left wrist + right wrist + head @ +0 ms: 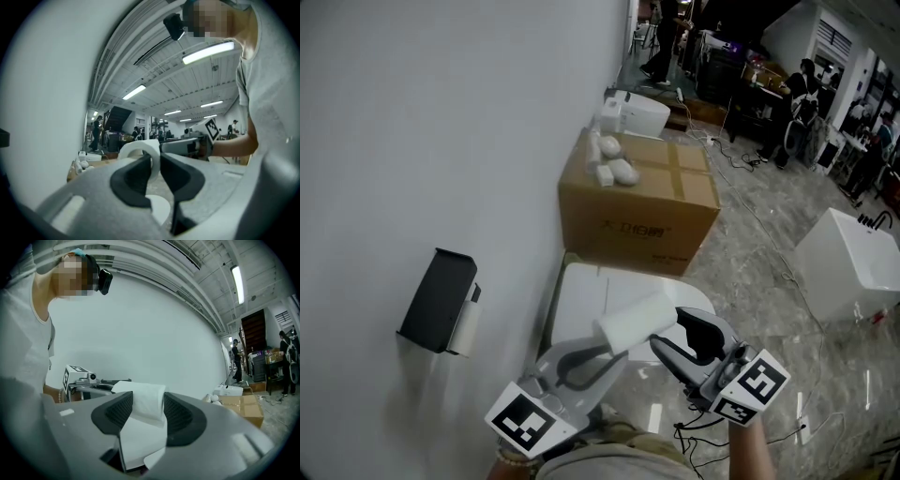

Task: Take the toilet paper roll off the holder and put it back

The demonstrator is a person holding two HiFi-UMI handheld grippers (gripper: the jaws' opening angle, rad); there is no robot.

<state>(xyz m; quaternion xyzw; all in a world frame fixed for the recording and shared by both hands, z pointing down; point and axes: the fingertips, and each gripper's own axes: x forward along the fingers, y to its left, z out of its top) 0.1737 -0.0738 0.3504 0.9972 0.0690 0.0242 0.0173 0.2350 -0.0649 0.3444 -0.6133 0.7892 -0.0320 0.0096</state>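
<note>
Head view shows the toilet paper roll point(636, 319) held up between both grippers, well away from the black holder point(439, 300) on the wall point(412, 141). The left gripper point(605, 356) pinches its end, the right gripper point(670, 333) squeezes its sides. It looks light and squashy, so grip gently

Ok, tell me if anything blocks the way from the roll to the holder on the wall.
Nothing visible does. The toilet paper roll, clamped between the left gripper and right gripper, hangs right of the black holder, open space between them. A white piece sits at the holder's side; I cannot tell what it is.
</note>
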